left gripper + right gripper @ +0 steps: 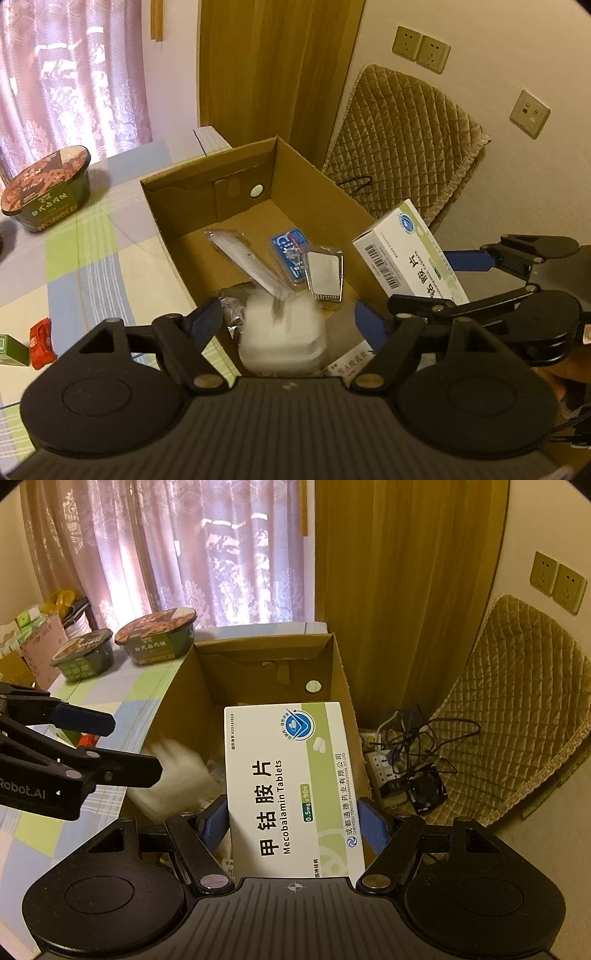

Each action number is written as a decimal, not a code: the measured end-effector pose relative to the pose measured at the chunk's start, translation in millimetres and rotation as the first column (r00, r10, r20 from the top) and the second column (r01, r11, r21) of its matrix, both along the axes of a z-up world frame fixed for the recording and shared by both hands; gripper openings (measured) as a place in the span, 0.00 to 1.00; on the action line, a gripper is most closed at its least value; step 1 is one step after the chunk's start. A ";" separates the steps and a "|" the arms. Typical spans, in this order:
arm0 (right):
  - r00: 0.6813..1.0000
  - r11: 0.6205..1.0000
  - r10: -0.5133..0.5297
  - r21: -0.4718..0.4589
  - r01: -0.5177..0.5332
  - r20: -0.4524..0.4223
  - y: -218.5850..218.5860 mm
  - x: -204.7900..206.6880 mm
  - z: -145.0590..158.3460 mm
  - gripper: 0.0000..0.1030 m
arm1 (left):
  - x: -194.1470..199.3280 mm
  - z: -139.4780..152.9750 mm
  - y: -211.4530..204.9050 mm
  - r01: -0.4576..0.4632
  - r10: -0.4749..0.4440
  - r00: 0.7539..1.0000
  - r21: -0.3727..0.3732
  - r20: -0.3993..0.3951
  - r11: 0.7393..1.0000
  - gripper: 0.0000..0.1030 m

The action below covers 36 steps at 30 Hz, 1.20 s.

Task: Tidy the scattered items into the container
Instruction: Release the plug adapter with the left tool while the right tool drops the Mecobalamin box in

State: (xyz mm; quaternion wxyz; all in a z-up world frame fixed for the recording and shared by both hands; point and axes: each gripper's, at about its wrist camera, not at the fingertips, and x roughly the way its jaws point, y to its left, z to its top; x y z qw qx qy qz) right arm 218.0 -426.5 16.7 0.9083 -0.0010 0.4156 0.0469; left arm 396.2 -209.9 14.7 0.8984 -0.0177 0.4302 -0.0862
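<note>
Your right gripper [295,823]: closed on a white-and-green medicine box [291,790], blue fingers [373,827] pressed to its two long sides. The box is held over the near right part of the cardboard box [266,653], printed face up.

Your left gripper [290,321]: jaws spread wide, nothing between the blue fingertips [205,319]. It hangs over the near end of the cardboard box. A blurred white soft object [282,332] shows just below it, inside the box walls; whether it rests on the bottom you cannot tell.

Cardboard box contents, seen from the left wrist: a long clear-wrapped white item [251,262] lying diagonally; a blue packet [290,251]; a silver-edged sachet [325,275] overlapping the blue packet; a crumpled foil piece [232,306] near the left wall; a white carton with printed characters [351,363] at the near edge.

Outside the box, on the checked tablecloth [92,258]: a red packet [42,341] and a green carton [13,350] at the left edge; two lidded instant-food bowls [122,646] side by side at the far end, near the curtain [177,550].
</note>
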 end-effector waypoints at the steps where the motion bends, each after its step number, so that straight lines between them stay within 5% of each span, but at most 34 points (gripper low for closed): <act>1: 1.000 1.000 0.000 0.000 0.000 0.000 -0.1 0.0 0.0 0.73 | -0.6 -0.5 1.4 -0.005 0.005 1.000 0.004 -0.002 1.000 0.73; 29: 0.999 0.998 0.048 0.032 -0.048 -0.006 19.1 26.4 -11.2 0.73 | -24.0 -1.6 34.3 -0.075 0.075 0.997 -0.001 -0.016 0.997 0.73; 31: 0.999 0.998 0.053 0.023 -0.054 0.007 20.3 27.1 -12.4 0.89 | -25.3 -2.5 37.4 -0.080 0.080 0.997 -0.003 -0.019 0.997 0.73; 36: 0.999 0.999 0.027 0.029 -0.028 0.035 14.1 21.4 -9.8 0.90 | -31.7 -5.2 47.4 -0.096 0.096 0.995 -0.003 -0.027 0.995 0.73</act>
